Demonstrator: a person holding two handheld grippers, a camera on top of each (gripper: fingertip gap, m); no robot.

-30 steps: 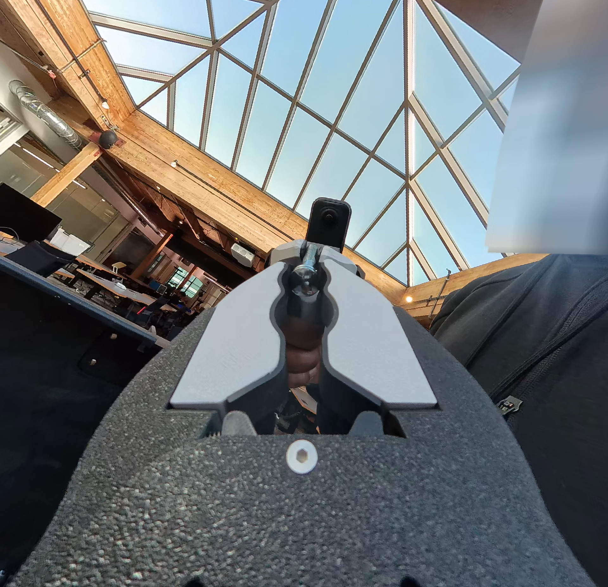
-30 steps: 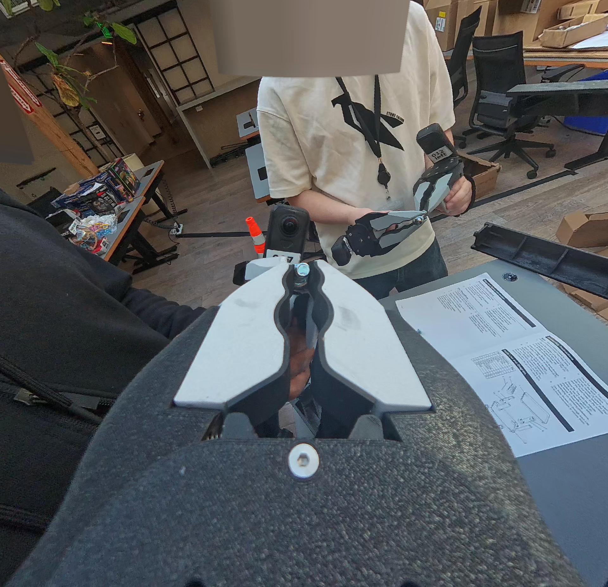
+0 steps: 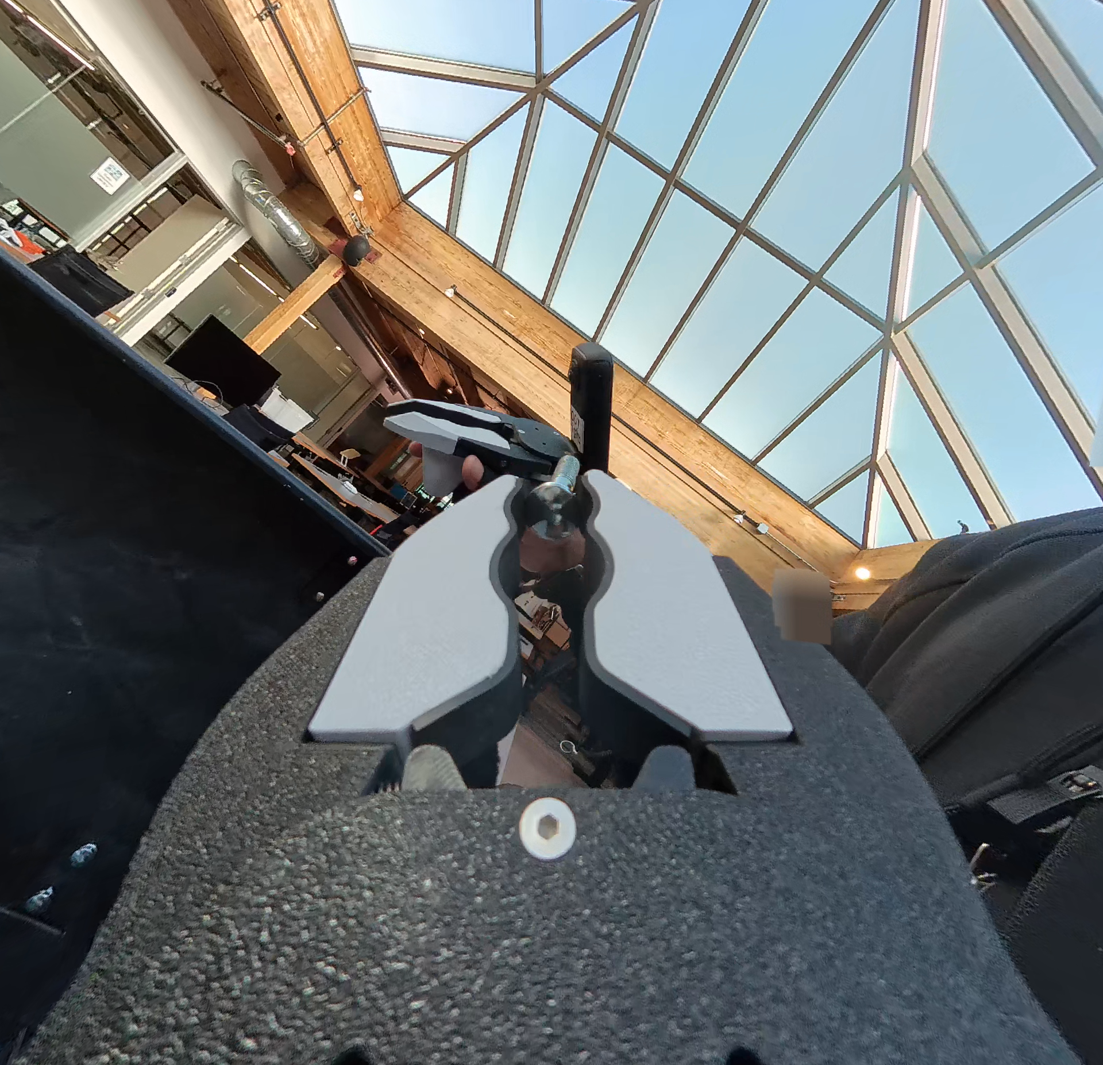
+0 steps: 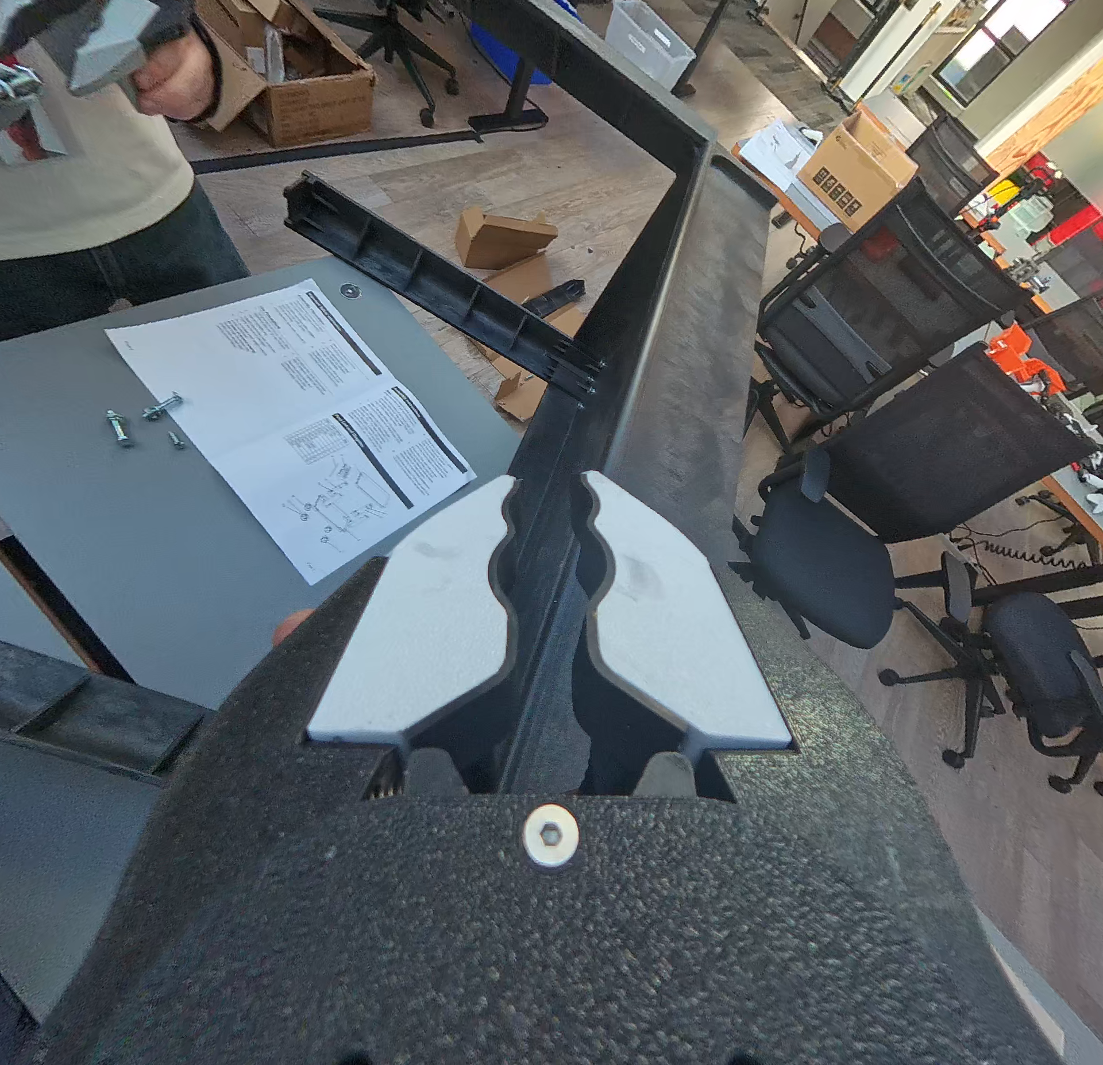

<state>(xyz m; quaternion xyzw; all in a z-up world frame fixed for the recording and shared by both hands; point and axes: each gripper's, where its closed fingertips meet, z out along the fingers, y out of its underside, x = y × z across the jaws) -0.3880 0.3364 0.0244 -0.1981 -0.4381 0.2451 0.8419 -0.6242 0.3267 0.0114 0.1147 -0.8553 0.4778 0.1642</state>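
Observation:
My left gripper [image 3: 550, 487] points up at the skylight and is shut on a silver bolt [image 3: 552, 508] held at its fingertips. A second gripper [image 3: 441, 424] with a black camera shows just beyond it, and I cannot tell whose it is. A black panel [image 3: 149, 559] rises at the left. My right gripper [image 4: 549, 484] looks down along the black panel's rim [image 4: 650, 296]. Its jaws stand close together with nothing held, and the rim runs under the gap. Three loose bolts [image 4: 143, 418] lie beside an open instruction sheet [image 4: 286, 415] on the grey table [image 4: 119, 559].
A black ribbed bar [image 4: 430, 284] juts from the panel over the table's far edge. A person in a cream shirt [image 4: 77, 189] stands across the table holding a gripper [image 4: 101, 51]. Office chairs [image 4: 835, 559] stand to the right, and cardboard boxes [image 4: 310, 93] lie on the floor. About 25 cm separates my left fingertips from my right.
The two grippers met tip to tip on the bolt before. The right one has since let go and swung right and down over the panel's rim. The left keeps the bolt and has turned slightly.

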